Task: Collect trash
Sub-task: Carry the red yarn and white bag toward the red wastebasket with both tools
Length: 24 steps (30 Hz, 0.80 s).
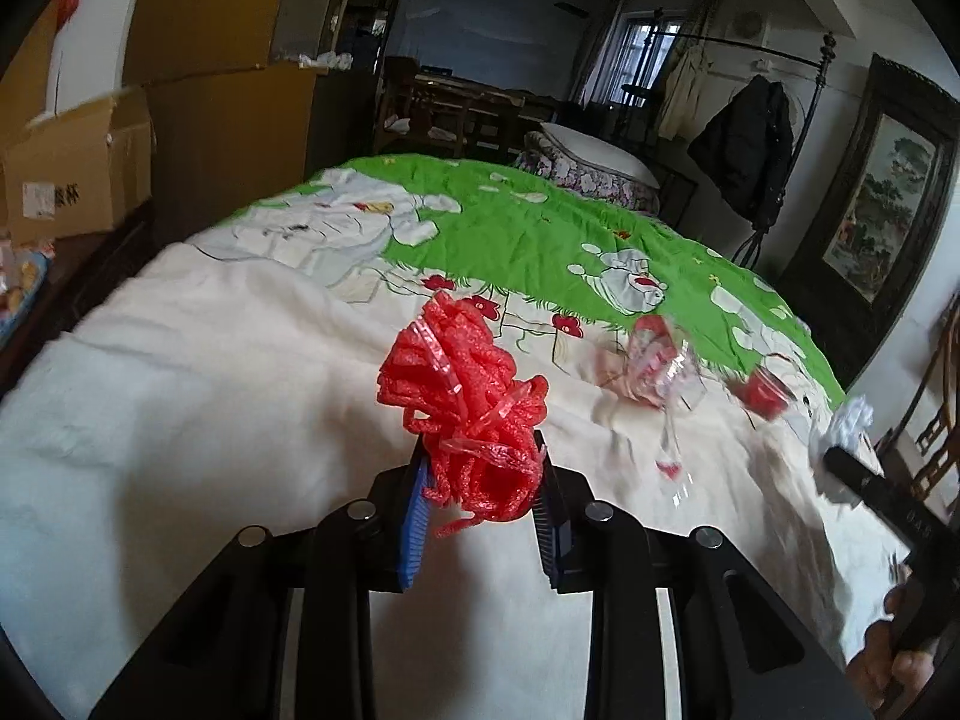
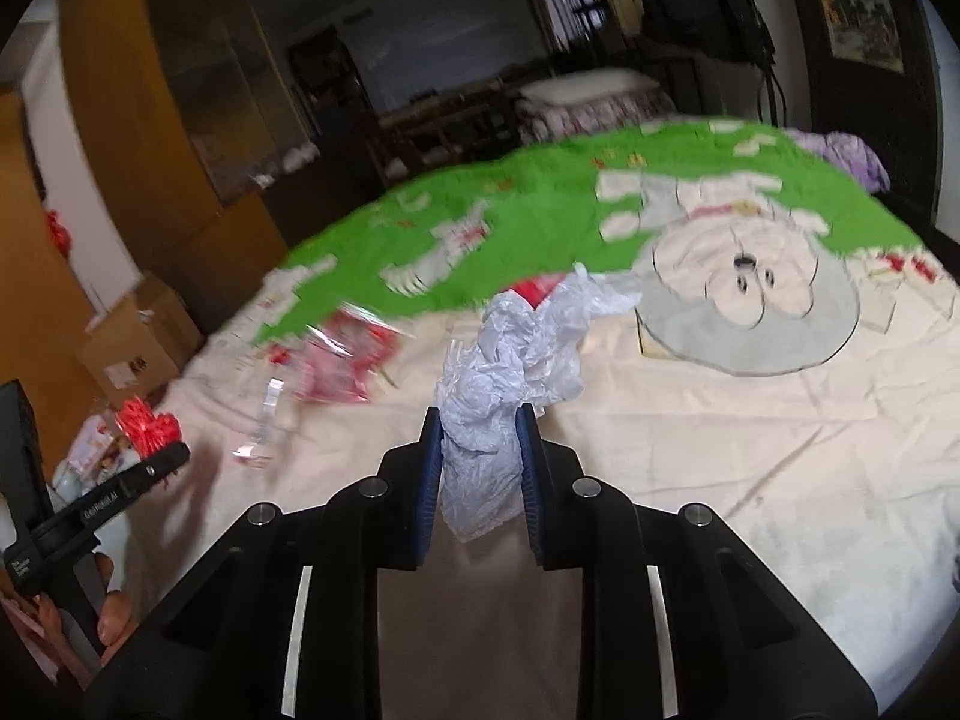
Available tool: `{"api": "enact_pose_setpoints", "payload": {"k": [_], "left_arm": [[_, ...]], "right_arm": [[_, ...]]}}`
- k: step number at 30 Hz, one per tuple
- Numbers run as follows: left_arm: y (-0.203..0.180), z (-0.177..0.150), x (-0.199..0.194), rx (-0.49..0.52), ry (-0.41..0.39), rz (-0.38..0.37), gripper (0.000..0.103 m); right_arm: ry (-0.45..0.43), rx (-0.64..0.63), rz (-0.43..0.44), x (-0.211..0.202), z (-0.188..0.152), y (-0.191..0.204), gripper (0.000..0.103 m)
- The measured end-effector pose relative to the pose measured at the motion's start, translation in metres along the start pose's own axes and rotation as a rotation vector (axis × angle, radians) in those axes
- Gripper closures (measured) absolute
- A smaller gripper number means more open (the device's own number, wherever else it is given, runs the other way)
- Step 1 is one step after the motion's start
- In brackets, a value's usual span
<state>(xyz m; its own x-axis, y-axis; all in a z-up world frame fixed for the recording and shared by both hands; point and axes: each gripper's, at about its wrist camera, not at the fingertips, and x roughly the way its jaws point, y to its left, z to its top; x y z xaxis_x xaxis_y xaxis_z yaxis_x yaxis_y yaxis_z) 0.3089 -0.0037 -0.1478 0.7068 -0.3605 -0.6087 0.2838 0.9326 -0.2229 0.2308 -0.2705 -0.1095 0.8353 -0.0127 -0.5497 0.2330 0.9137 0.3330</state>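
My left gripper [image 1: 480, 468] is shut on a red foam net bundle [image 1: 462, 396], held a little above the cream and green bedspread [image 1: 240, 372]. My right gripper [image 2: 480, 438] is shut on a crumpled white plastic bag [image 2: 516, 354], also off the bed. The same white plastic bag [image 1: 846, 420] and right gripper show at the right edge of the left wrist view. A clear and red wrapper [image 1: 654, 366] and a small red wrapper [image 1: 762, 396] lie on the bedspread between the grippers. The clear and red wrapper [image 2: 342, 360] appears blurred in the right wrist view.
A cardboard box [image 1: 78, 174] and yellow cabinets [image 1: 228, 60] stand left of the bed. A coat rack [image 1: 750, 144] and a framed picture [image 1: 882, 210] are on the right. A folded quilt [image 1: 588, 168] lies beyond the bed. A clear plastic strip [image 2: 264, 420] rests on the bedspread.
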Motion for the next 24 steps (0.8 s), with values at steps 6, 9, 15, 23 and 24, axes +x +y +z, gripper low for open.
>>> {"api": "enact_pose_setpoints", "payload": {"k": [6,9,15,23,24], "left_arm": [[-0.007,-0.007,-0.063,0.073,-0.053,0.034,0.073],[-0.007,-0.006,-0.098,0.069,-0.087,0.024,0.073],[-0.01,-0.004,-0.172,0.063,-0.176,0.006,0.073],[-0.002,-0.018,-0.262,0.066,-0.284,0.059,0.073],[0.0,-0.021,-0.27,0.062,-0.288,0.07,0.073]], "right_arm": [[-0.039,-0.009,0.064,-0.049,-0.003,0.016,0.078],[-0.085,-0.028,0.093,-0.079,0.0,0.027,0.078],[-0.157,-0.064,0.156,-0.13,0.005,0.05,0.078],[-0.227,-0.107,0.255,-0.191,0.002,0.081,0.078],[-0.23,-0.111,0.269,-0.196,0.001,0.083,0.078]]}}
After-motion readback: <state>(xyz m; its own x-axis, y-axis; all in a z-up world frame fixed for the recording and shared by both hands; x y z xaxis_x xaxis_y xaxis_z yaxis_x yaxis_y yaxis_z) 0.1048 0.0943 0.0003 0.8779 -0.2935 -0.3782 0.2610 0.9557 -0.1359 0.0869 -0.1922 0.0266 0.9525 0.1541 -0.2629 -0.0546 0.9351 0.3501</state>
